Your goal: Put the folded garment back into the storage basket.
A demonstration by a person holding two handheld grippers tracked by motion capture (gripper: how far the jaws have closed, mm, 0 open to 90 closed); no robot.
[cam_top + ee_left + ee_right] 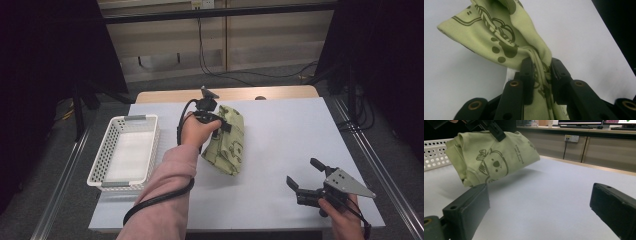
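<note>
A folded light-green garment [228,141] with a dark printed animal figure hangs lifted off the white table [280,130]. My left gripper [220,125] is shut on its upper edge; in the left gripper view the cloth [506,42] is bunched between the two black jaws of that gripper [540,75]. In the right gripper view the garment [491,157] hangs at the upper left with the left gripper's jaw clamped on its top. My right gripper [303,175] rests low at the table's front right, open, with nothing between its jaws [539,202].
A white perforated basket [126,150] stands at the table's left, with nothing inside. A wooden table edge [230,93] runs behind the white surface. Cables hang along the wall at the back. Dark curtains flank both sides.
</note>
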